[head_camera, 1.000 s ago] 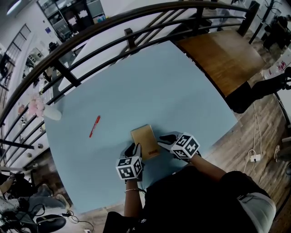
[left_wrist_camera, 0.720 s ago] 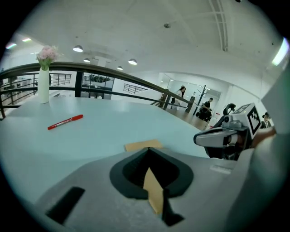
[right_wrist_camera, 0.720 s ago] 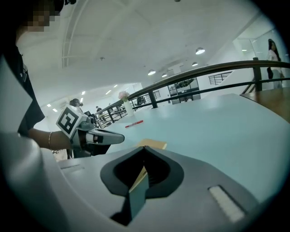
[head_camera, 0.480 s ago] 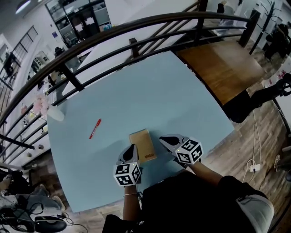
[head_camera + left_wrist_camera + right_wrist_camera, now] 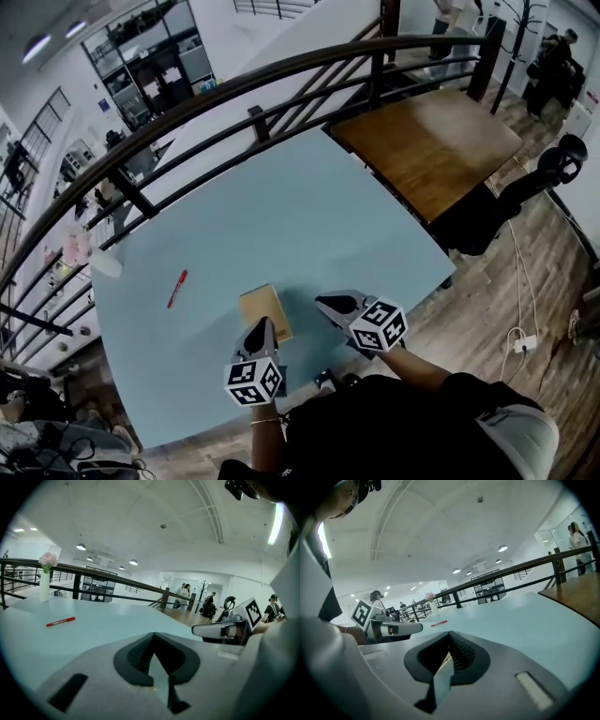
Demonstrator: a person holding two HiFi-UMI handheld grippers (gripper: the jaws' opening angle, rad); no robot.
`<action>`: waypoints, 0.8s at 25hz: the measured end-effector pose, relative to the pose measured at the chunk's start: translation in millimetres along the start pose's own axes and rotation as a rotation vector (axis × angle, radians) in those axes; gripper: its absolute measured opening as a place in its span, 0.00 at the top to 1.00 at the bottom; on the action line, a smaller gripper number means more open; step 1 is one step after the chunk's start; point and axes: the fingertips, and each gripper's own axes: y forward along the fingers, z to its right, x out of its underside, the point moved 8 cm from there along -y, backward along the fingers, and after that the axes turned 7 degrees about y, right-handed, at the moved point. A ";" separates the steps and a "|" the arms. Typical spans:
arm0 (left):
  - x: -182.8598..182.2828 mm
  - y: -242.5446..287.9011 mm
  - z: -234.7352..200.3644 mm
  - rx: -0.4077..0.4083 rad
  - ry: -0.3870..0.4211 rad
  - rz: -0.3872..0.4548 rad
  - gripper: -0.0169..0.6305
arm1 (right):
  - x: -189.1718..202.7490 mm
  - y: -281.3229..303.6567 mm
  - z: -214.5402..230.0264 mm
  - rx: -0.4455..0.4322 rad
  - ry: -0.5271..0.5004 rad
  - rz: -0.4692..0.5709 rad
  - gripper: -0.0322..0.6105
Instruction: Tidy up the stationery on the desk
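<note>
Kraft-brown and flat, possibly a notebook (image 5: 265,309), lying on the pale blue desk (image 5: 309,216), near corner hidden behind the left gripper (image 5: 260,328). Jaws of left gripper and right gripper (image 5: 326,303) pressed together, nothing between them, flanking the notebook. Well off to its left, a red pen (image 5: 177,288), print unreadable.

Open-plan office on an upper level

A black railing (image 5: 216,98) runs behind the pale blue desk (image 5: 281,216), and a wooden desk (image 5: 431,141) adjoins it on a plank floor (image 5: 525,291). Past the railing stand glass-fronted shelves (image 5: 155,61). Round ceiling lights (image 5: 81,547), an office chair (image 5: 553,164), a coat stand (image 5: 204,588) and people (image 5: 183,592) standing about mark a shared workplace.
</note>
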 end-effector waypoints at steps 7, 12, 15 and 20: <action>9.5 -29.1 35.2 -0.017 0.017 0.023 0.98 | 18.3 -35.9 -13.1 -0.010 0.001 0.021 0.93; 18.9 -54.7 48.5 -0.063 0.016 0.023 0.98 | 27.3 -51.3 -22.5 -0.029 0.013 0.038 0.93; 24.5 -68.8 52.2 -0.093 0.016 0.024 0.98 | 31.2 -54.2 -28.3 -0.047 0.016 0.044 0.93; 25.7 -82.0 47.1 -0.134 0.012 0.029 0.98 | 26.8 -49.7 -36.5 -0.075 0.004 0.049 0.93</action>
